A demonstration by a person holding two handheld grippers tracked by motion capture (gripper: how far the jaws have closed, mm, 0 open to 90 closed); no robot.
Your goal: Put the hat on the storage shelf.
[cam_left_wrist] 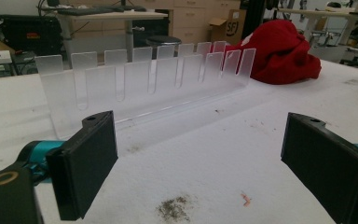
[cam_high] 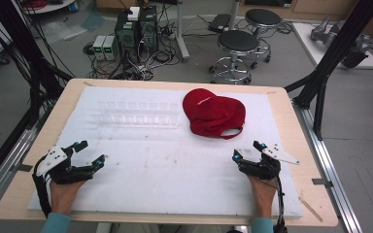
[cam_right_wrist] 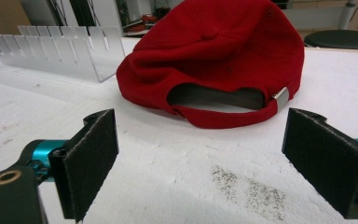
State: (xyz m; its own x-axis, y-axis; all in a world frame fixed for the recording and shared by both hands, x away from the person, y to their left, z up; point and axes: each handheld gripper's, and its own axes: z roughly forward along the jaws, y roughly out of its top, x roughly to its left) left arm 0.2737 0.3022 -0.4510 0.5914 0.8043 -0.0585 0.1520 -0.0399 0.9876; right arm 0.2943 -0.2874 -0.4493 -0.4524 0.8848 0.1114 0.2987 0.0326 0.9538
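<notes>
We hold the left hand-held gripper (cam_high: 88, 154) near the table's (cam_high: 291, 121) front left corner, over the white foam sheet (cam_high: 175, 174) that covers most of the top. Its jaws stand spread wide, with nothing between them. In the left gripper view the two black pads (cam_left_wrist: 86, 163) frame bare foam and a small dark smudge (cam_left_wrist: 173, 208), and beyond them the clear slotted rack (cam_left_wrist: 144, 84) stands upright, well apart from the jaws.

In the high view that rack (cam_high: 136, 114) lies along the far half of the table, left of centre, running parallel to the far edge. Just beside its right end sits the red cap (cam_high: 213, 112), toward the far right part of the sheet, its crown up and its strap opening facing the front edge.

Near the table's front right corner we hold the right hand-held gripper (cam_high: 246, 150), also spread wide and pinching nothing. The cap lies ahead of it and slightly to its left, near but not touching. In the right gripper view the cap (cam_right_wrist: 223, 51) fills the middle distance between the two jaws, its back strap with the metal buckle (cam_right_wrist: 281, 98) turned toward us, with a strip of bare foam and a grey smudge (cam_right_wrist: 251, 189) between the cap and the pads.
</notes>
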